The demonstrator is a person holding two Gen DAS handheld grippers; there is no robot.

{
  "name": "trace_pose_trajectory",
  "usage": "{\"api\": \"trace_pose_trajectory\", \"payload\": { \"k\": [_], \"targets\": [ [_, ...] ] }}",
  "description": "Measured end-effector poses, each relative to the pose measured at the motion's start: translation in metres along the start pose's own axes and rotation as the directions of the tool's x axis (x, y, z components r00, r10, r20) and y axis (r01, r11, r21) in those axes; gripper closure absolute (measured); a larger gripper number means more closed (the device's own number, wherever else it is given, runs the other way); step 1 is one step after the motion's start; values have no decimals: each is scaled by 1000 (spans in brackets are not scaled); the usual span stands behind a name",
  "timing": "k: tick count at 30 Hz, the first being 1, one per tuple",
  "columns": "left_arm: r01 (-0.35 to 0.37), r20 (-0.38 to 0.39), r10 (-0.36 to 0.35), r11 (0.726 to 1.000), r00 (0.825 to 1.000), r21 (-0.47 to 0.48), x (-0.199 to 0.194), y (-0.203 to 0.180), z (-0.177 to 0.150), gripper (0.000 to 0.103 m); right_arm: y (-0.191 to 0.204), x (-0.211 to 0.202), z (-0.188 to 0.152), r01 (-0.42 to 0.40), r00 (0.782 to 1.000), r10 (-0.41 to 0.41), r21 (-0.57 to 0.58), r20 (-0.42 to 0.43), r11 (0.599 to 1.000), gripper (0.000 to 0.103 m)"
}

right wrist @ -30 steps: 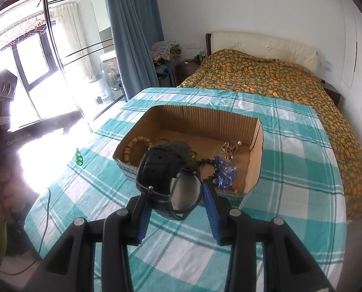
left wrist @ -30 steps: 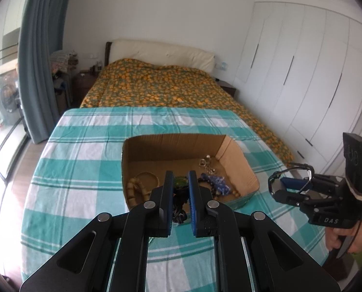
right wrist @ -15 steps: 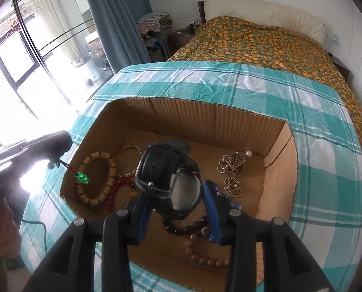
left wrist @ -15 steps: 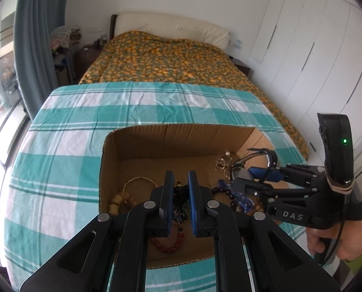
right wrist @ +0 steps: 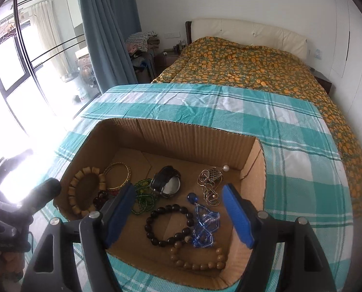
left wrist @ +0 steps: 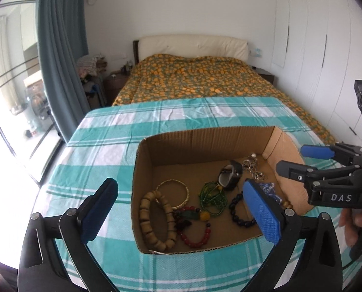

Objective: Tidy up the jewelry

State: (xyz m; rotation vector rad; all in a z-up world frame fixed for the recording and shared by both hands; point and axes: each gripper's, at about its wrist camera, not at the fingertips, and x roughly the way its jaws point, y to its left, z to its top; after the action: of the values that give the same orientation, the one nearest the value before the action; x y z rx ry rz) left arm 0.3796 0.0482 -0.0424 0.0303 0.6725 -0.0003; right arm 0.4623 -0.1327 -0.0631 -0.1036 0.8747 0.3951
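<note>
An open cardboard box (left wrist: 205, 143) (right wrist: 181, 138) stands on the checked table and holds the jewelry. A black watch (left wrist: 229, 176) (right wrist: 167, 182) lies in its middle, beside a green bead necklace (left wrist: 212, 198) (right wrist: 143, 196). Also inside are a wooden bead bracelet (left wrist: 154, 219) (right wrist: 83, 189), a gold bangle (left wrist: 174, 193) (right wrist: 117, 175), a red bead bracelet (left wrist: 195, 232), a dark bead bracelet (right wrist: 168, 223), blue beads (right wrist: 205, 221) and metal rings (right wrist: 208, 182). My left gripper (left wrist: 181, 216) is open and empty at the box's near edge. My right gripper (right wrist: 178, 216) (left wrist: 292, 160) is open and empty above the box.
The table carries a teal and white checked cloth (left wrist: 171, 119) (right wrist: 229, 102). A bed with an orange patterned cover (left wrist: 198, 80) stands beyond it. Windows and a blue curtain (right wrist: 108, 29) are on the left, white wardrobes (left wrist: 326, 48) on the right.
Both grippers have opened. The right one let go of the black watch and the left one let go of the green beads; both items now lie in the box.
</note>
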Motion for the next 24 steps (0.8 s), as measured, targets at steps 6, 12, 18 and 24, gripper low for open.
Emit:
{"api": "trace_pose_trajectory", "payload": {
  "k": [6, 12, 18, 24],
  "targets": [
    [-60, 33, 60, 998, 998, -8, -27, -10, -1, 1, 15, -43, -19, 67, 996, -64, -44, 65, 997, 21],
    [-151, 33, 150, 988, 988, 29, -43, -17, -7, 1, 23, -70, -31, 64, 993, -62, -24, 99, 998, 21],
    [-157, 41, 156, 987, 987, 34, -58, -16, -14, 1, 29, -84, -39, 81, 990, -81, 10, 118, 997, 21],
    [-110, -21, 110, 994, 994, -4, -64, -11, -21, 1, 36, -100, -48, 83, 988, -88, 42, 126, 996, 21]
  ]
}}
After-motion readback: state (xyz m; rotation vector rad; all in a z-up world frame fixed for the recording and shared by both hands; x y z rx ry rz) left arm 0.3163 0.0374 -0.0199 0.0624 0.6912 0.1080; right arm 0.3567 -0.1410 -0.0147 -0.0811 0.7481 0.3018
